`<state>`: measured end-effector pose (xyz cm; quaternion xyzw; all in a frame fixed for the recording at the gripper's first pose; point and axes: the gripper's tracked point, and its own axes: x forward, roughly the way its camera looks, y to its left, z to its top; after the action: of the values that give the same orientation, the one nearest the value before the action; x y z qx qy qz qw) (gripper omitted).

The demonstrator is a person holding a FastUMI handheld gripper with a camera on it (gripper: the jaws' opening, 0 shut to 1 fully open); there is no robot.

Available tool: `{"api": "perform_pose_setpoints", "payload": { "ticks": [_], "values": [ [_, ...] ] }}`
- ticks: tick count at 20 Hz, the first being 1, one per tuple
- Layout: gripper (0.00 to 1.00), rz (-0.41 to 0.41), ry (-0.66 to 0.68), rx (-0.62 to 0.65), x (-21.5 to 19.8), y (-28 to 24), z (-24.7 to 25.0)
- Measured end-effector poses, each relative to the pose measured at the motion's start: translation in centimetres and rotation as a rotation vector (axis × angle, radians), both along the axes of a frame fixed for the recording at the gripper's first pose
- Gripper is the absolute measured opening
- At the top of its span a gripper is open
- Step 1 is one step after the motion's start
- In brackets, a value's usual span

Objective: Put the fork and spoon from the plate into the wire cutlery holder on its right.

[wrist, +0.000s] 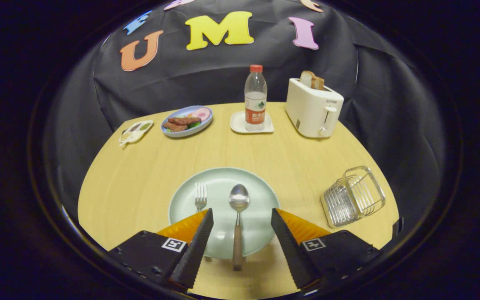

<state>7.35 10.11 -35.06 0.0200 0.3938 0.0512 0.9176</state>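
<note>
The spoon point(238, 216) lies between the two fingers of the tongs point(242, 216), bowl pointing away, its wooden handle running back over the near rim of the pale green plate point(256, 196). The fork point(200, 196) rests on the same plate, its tines just ahead of the left finger. The tongs stand wide apart, gripping nothing. The wire cutlery holder point(353, 196) sits on the light wooden desk point(140, 175), well off to the right. Far beyond the fingers stand a water bottle point(255, 98), a toaster point(313, 108) and a plate of food point(187, 120).
</note>
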Motion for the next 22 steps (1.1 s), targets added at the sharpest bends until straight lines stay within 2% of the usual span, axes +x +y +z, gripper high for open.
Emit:
{"api": "perform_pose_setpoints", "payload": {
  "ticks": [3, 5, 8, 9, 10, 11, 12, 16, 18, 20, 22],
  "values": [
    [0.71, 0.000, 0.013, 0.009, -0.8, 0.8, -1.7],
    [0.70, 0.003, 0.024, 0.001, -1.0, 1.2, -3.0],
    [0.62, -0.015, 0.030, -0.031, -0.7, 1.0, -4.6],
    [0.48, -0.017, 0.030, -0.032, -0.6, 1.0, -4.9],
    [0.42, -0.026, 0.021, -0.042, -0.4, 0.8, -5.0],
    [0.28, -0.029, 0.013, -0.045, -0.1, 0.8, -5.1],
    [0.22, -0.027, 0.007, -0.043, -0.1, 0.9, -5.3],
    [0.21, -0.026, 0.046, 0.010, -0.3, 1.0, -6.6],
    [0.07, -0.019, 0.053, 0.014, -0.5, 0.6, -6.3],
    [0.07, 0.012, 0.060, 0.044, -0.9, 1.0, -6.0],
    [0.01, 0.038, 0.056, 0.023, -1.3, 0.3, -5.1]
  ]
}}
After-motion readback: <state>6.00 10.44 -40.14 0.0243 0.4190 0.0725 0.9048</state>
